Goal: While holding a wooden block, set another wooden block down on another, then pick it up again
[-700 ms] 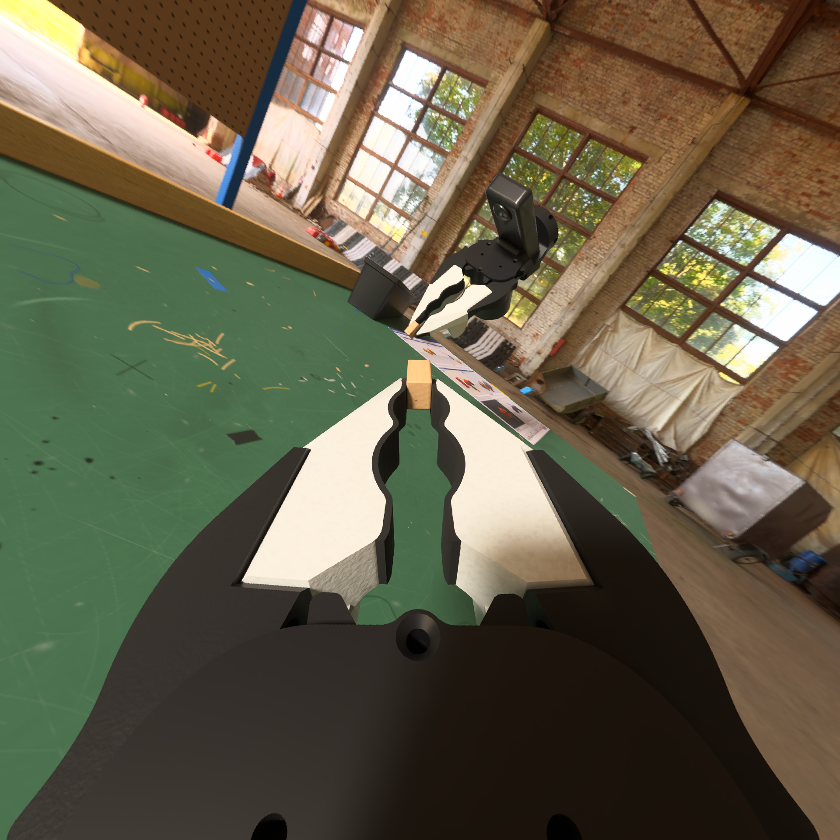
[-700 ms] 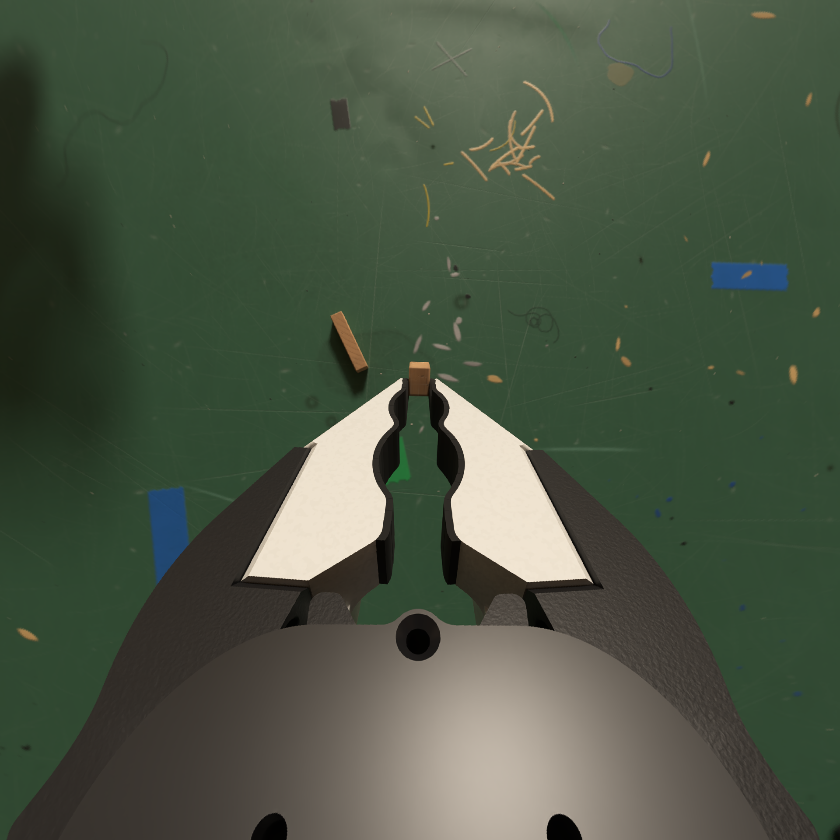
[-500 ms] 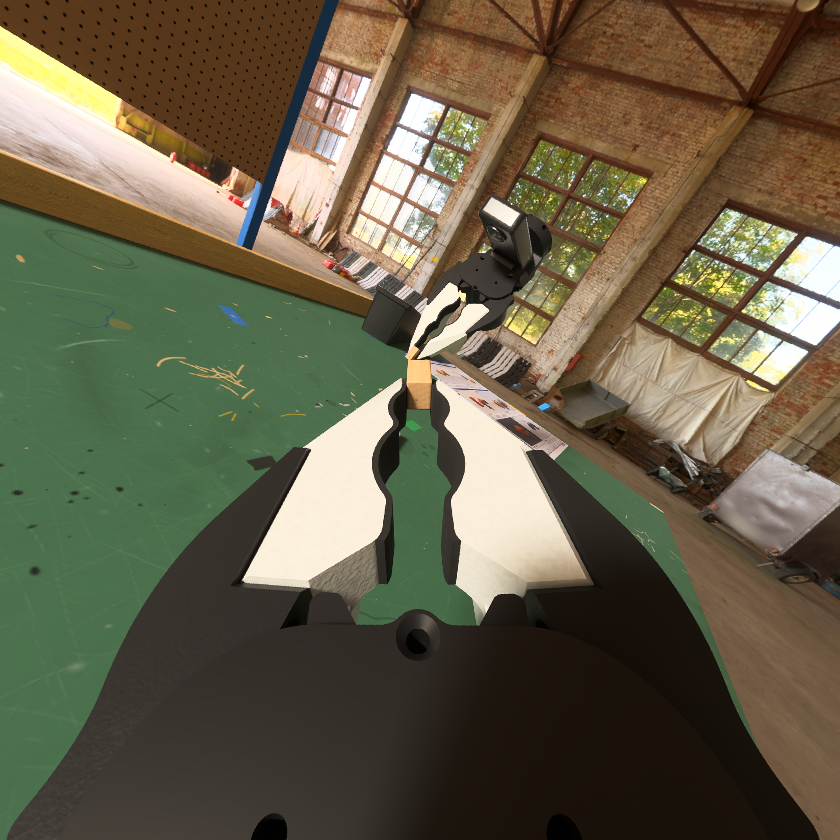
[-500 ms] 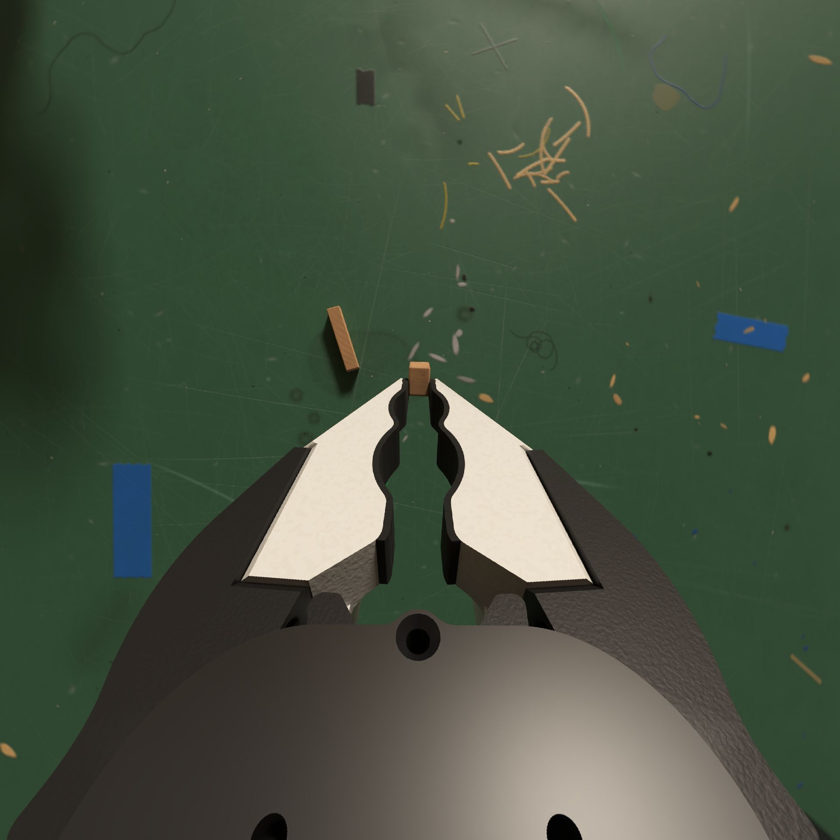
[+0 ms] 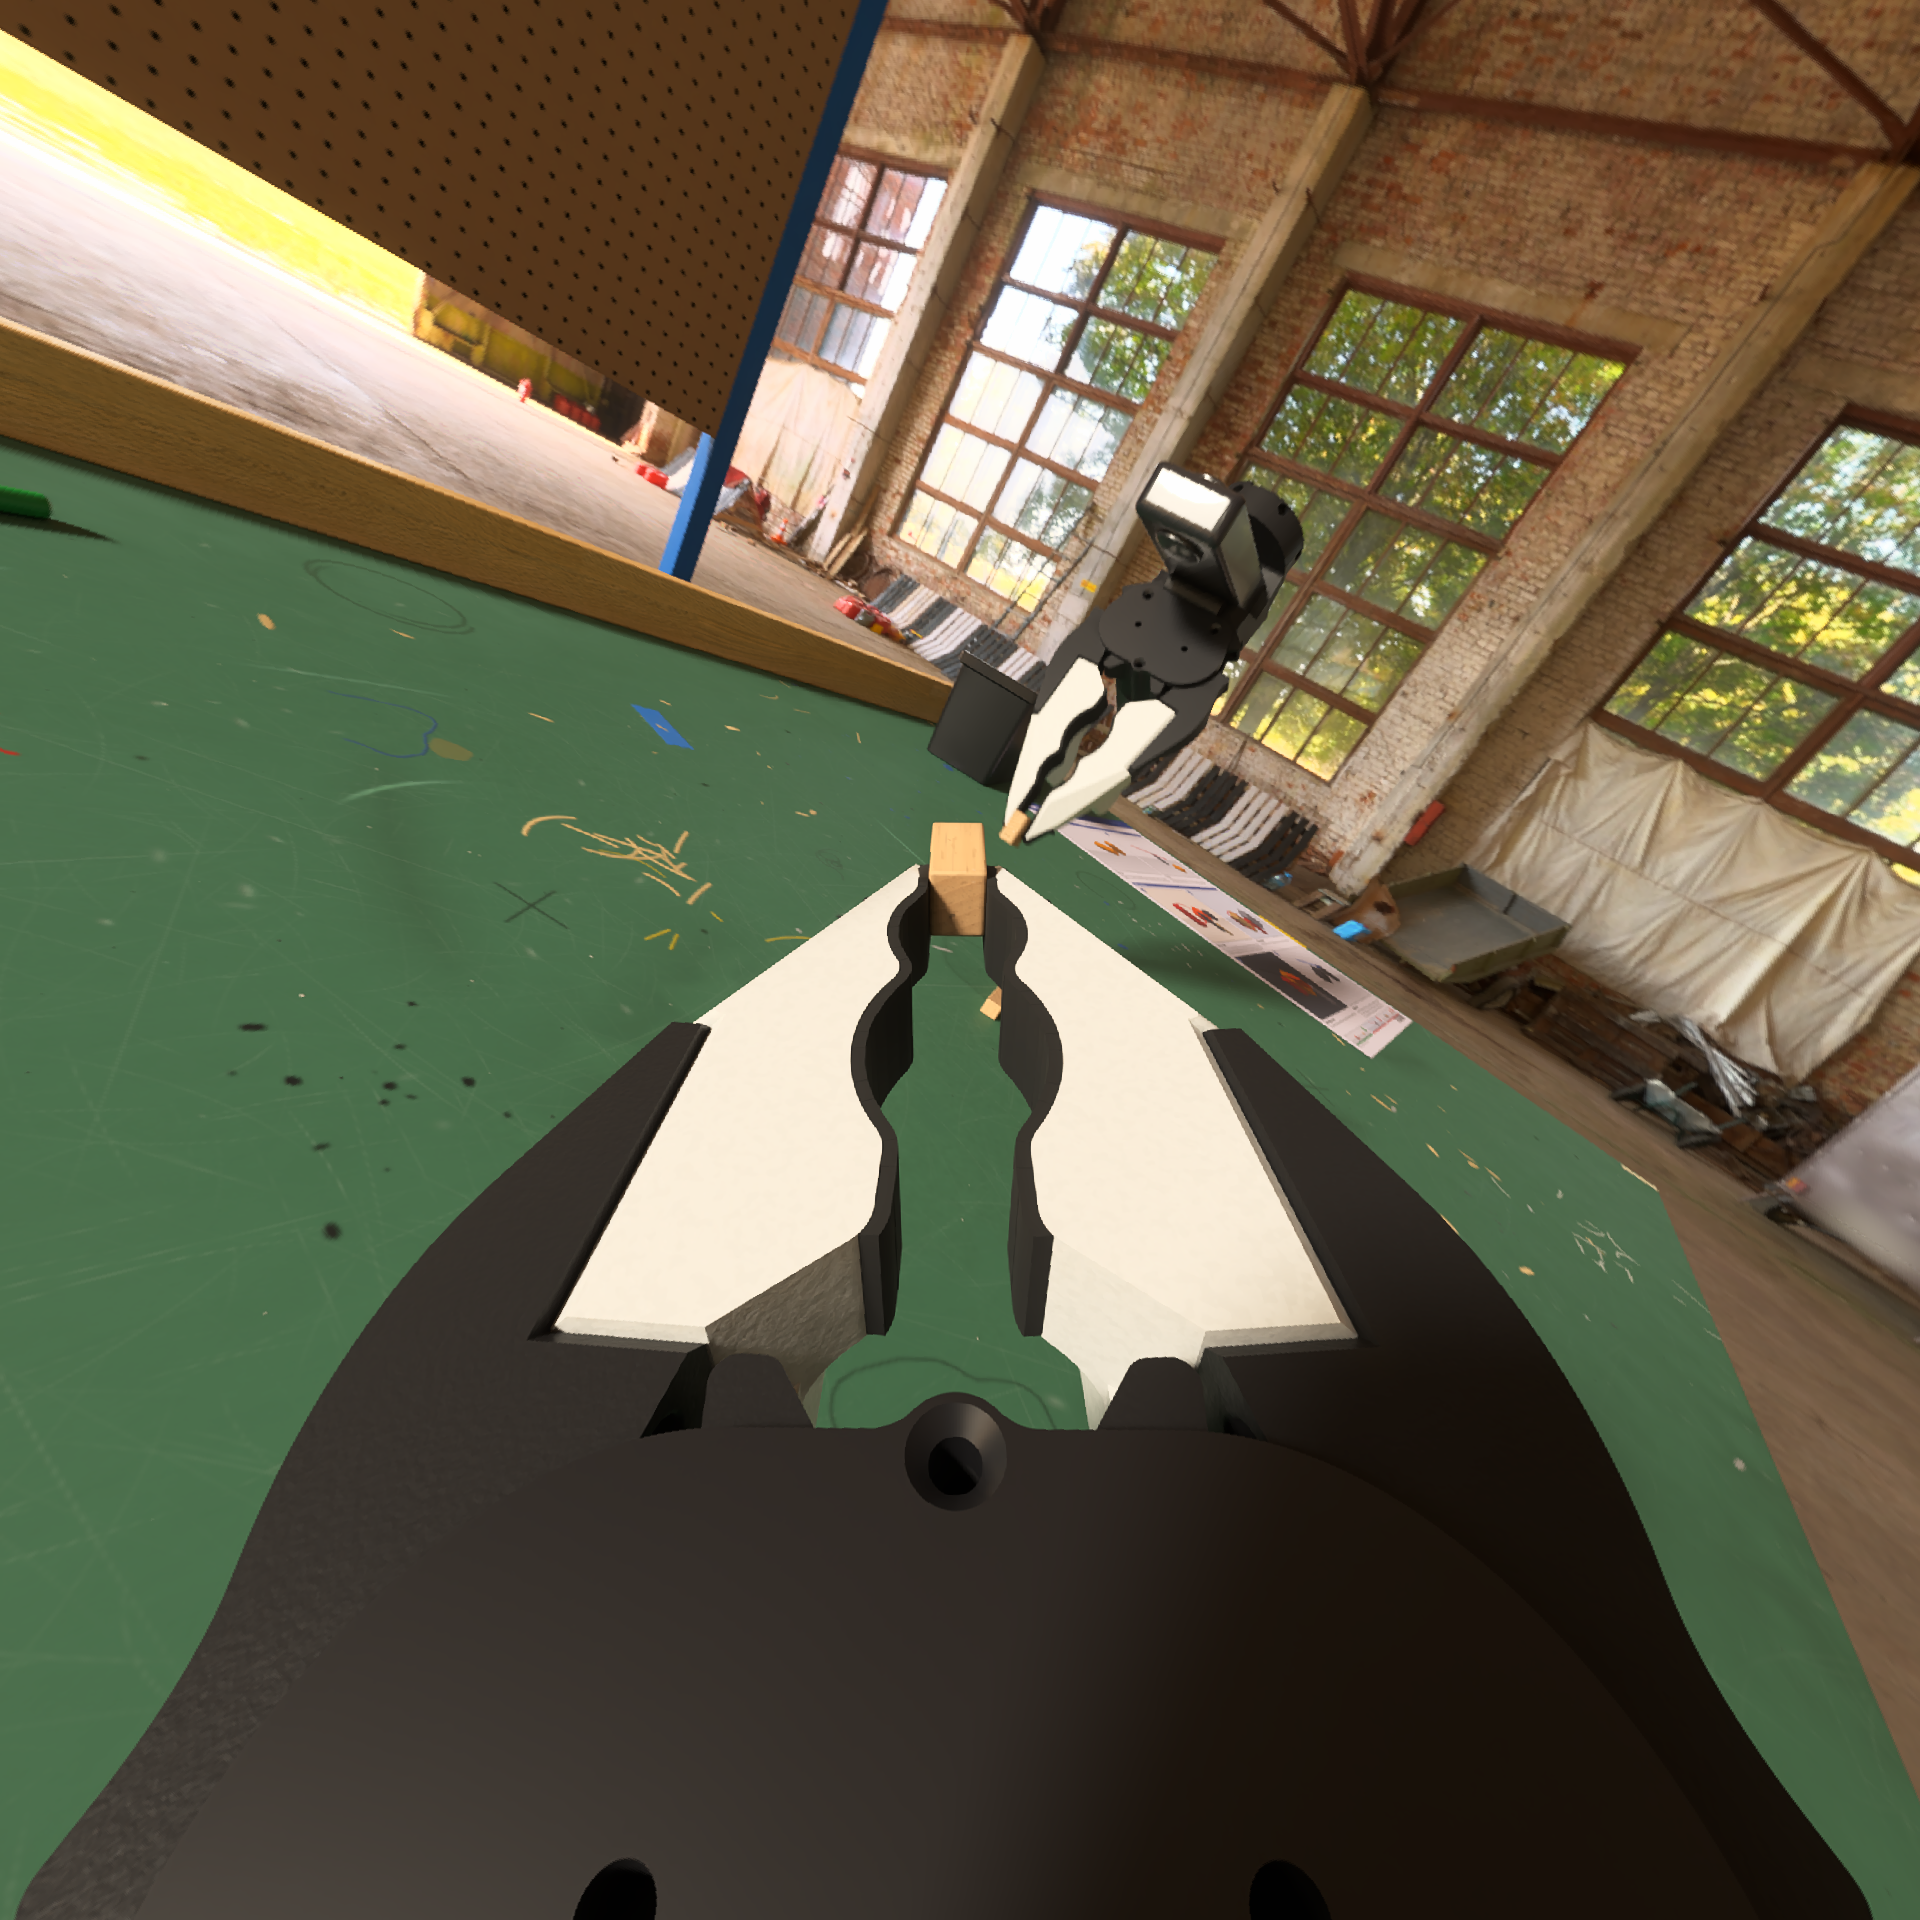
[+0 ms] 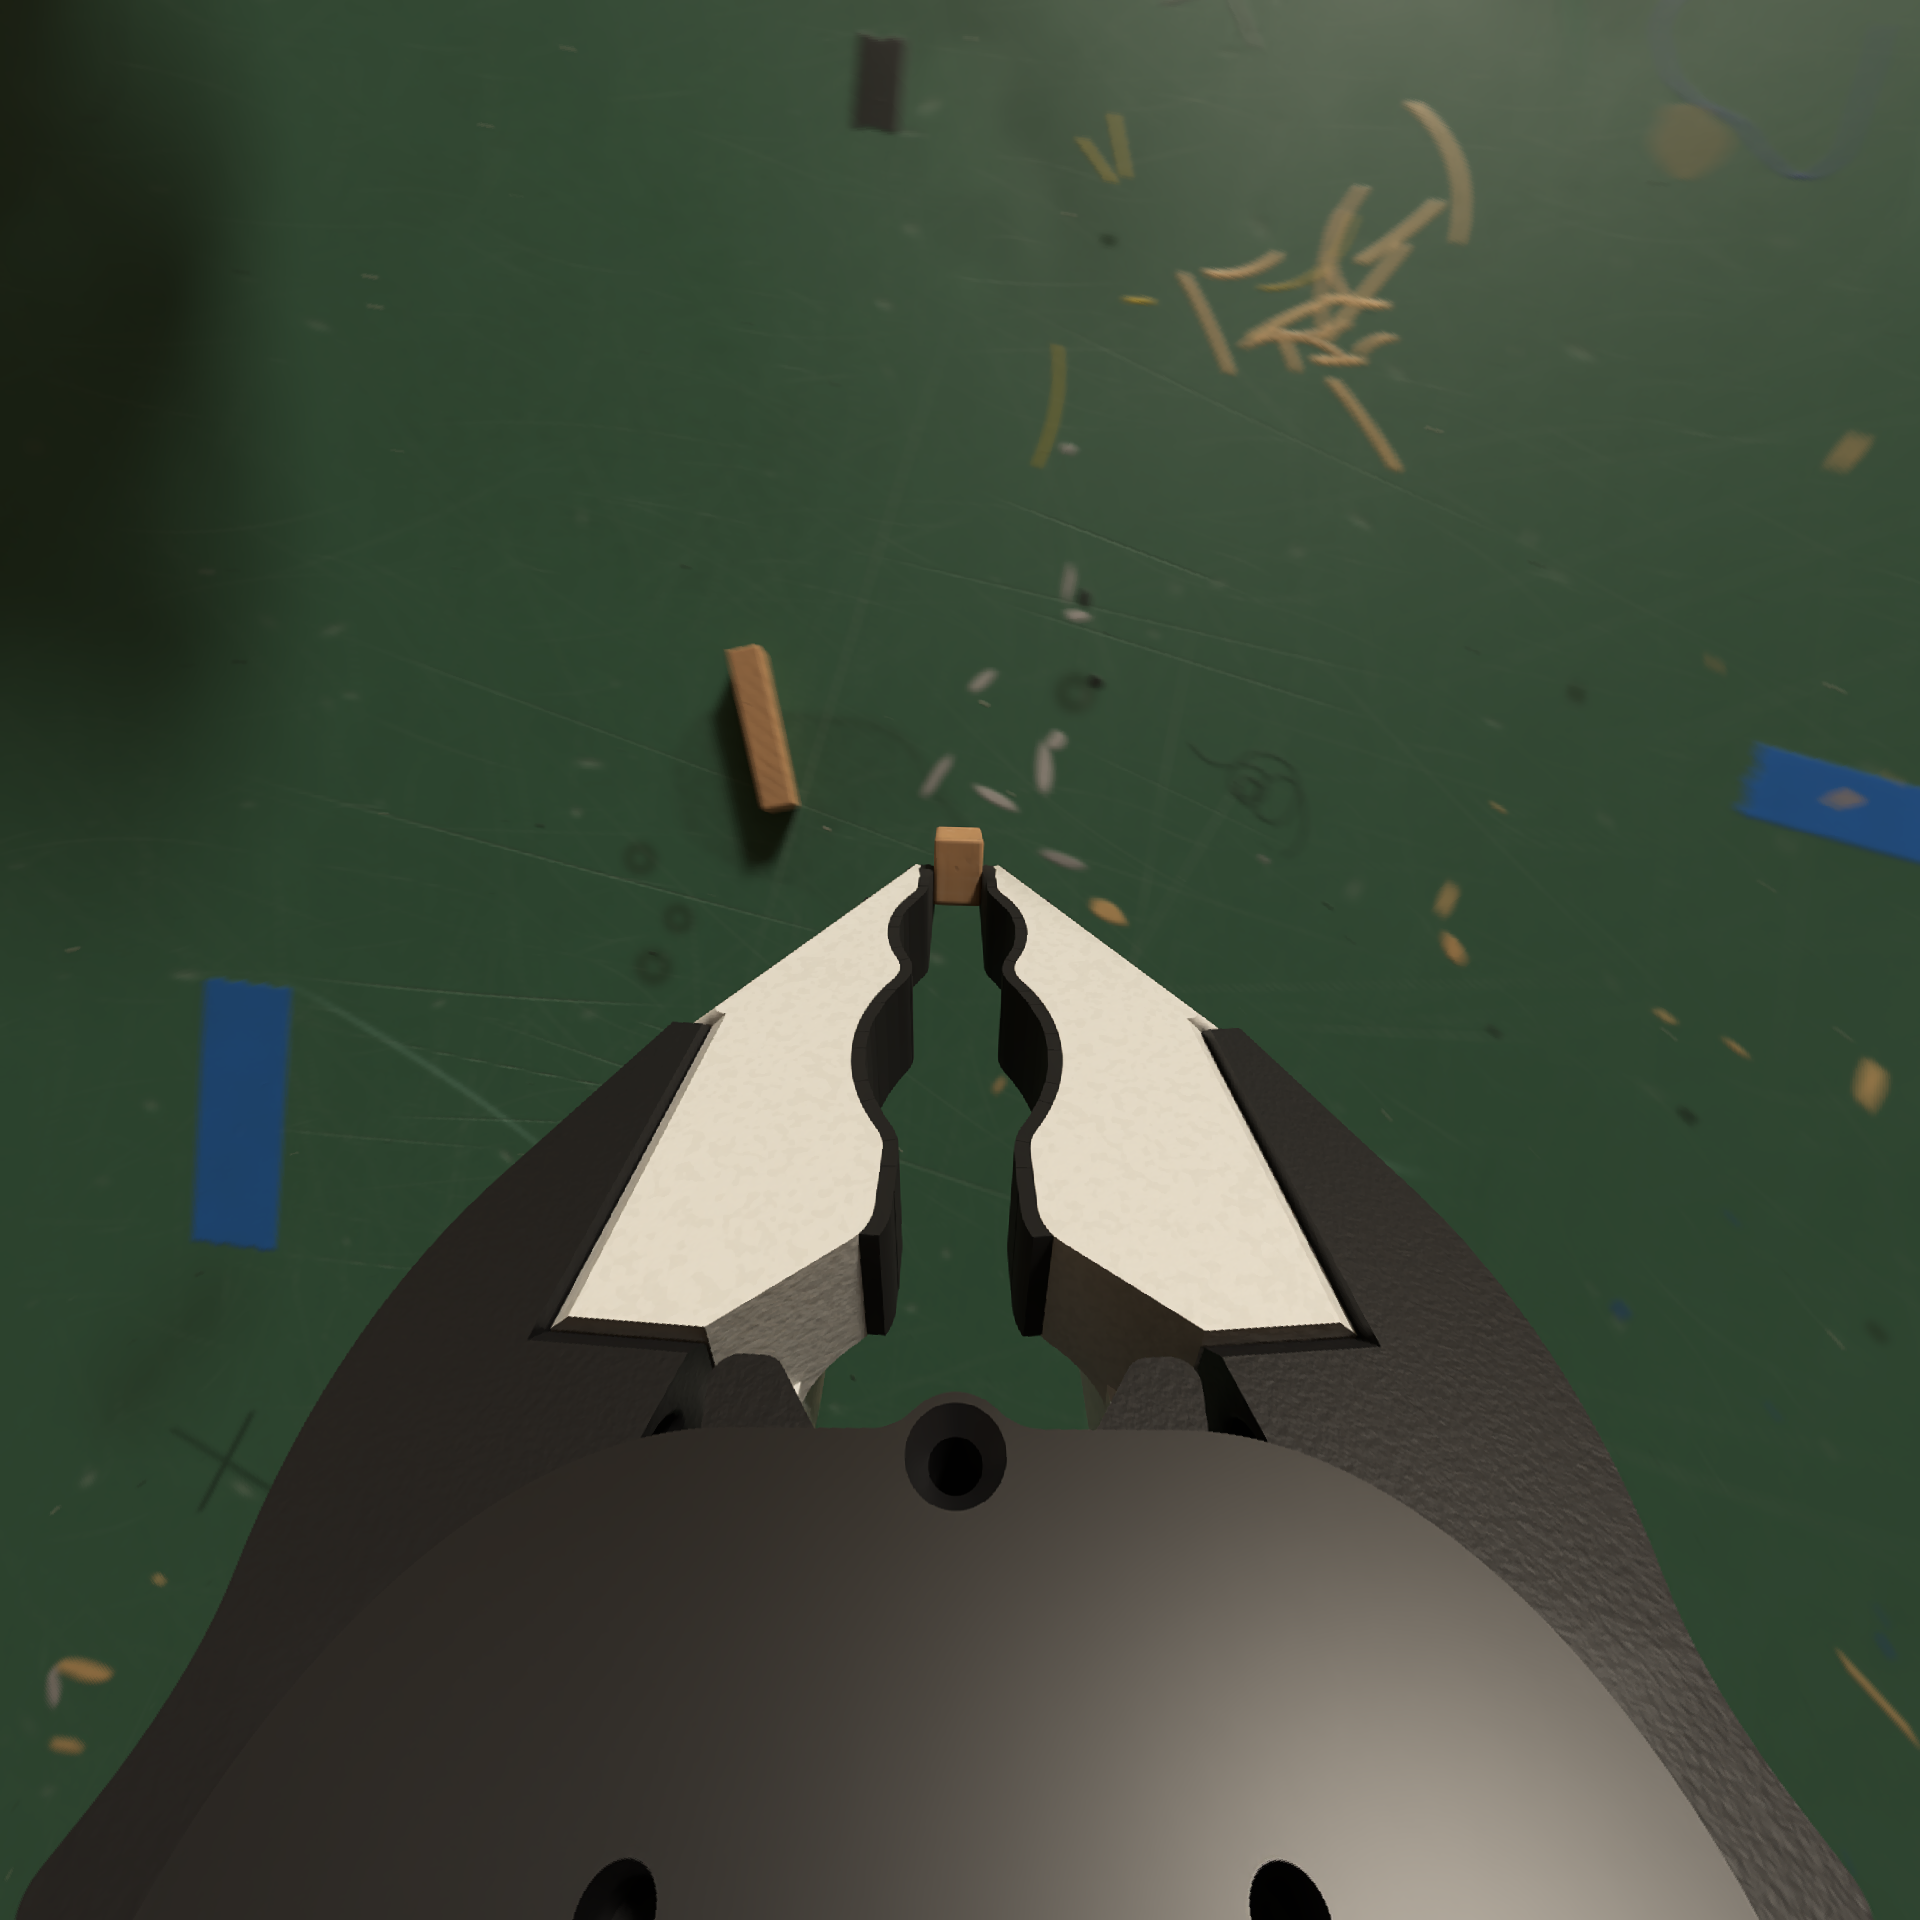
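My left gripper (image 5: 956,885) is shut on a light wooden block (image 5: 956,878), held above the green mat (image 5: 312,1039). My right gripper (image 6: 957,883) points down at the mat and is shut on a small wooden block (image 6: 957,862). In the left wrist view the right gripper (image 5: 1023,826) hangs just beyond and right of my left block, its small block (image 5: 1010,831) at the tips. A long wooden block (image 6: 763,725) lies flat on the mat, up and left of the right fingertips. A bit of it shows between the left fingers (image 5: 992,1005).
A black box (image 5: 982,727) and a printed sheet (image 5: 1247,935) sit near the mat's far edge. A wooden rim (image 5: 416,520) and a pegboard (image 5: 468,156) bound the left side. Blue tape strips (image 6: 241,1112) and wood shavings (image 6: 1330,291) lie on the mat.
The right gripper has come lower over the mat and turned slightly, still holding its block. In the left wrist view it looks larger and nearer my left block. Both grips are unchanged.
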Robot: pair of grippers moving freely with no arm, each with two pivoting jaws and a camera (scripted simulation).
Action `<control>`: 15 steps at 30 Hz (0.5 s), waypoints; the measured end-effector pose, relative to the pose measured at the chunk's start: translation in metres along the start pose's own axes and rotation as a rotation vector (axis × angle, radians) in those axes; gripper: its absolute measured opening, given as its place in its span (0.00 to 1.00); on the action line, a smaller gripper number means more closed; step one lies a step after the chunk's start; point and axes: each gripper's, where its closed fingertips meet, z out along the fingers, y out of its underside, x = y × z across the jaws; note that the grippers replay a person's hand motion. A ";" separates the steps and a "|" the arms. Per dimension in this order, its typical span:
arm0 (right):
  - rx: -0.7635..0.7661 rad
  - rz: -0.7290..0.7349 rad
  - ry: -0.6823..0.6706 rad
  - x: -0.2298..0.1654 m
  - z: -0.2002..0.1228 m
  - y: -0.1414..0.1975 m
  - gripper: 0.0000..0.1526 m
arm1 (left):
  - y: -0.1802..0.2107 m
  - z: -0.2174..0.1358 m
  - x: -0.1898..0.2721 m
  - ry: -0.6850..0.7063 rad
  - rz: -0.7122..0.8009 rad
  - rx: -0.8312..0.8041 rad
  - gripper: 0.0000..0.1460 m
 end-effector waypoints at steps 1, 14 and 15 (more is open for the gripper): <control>0.002 -0.010 -0.048 -0.006 0.005 -0.002 0.05 | -0.001 0.001 -0.001 -0.007 -0.002 0.008 0.06; -0.120 -0.052 -0.382 -0.062 0.056 -0.010 0.05 | 0.007 0.012 0.004 -0.026 0.054 -0.030 0.06; -0.129 -0.048 -0.378 -0.062 0.059 -0.010 0.05 | 0.008 0.012 0.003 -0.024 0.048 -0.031 0.06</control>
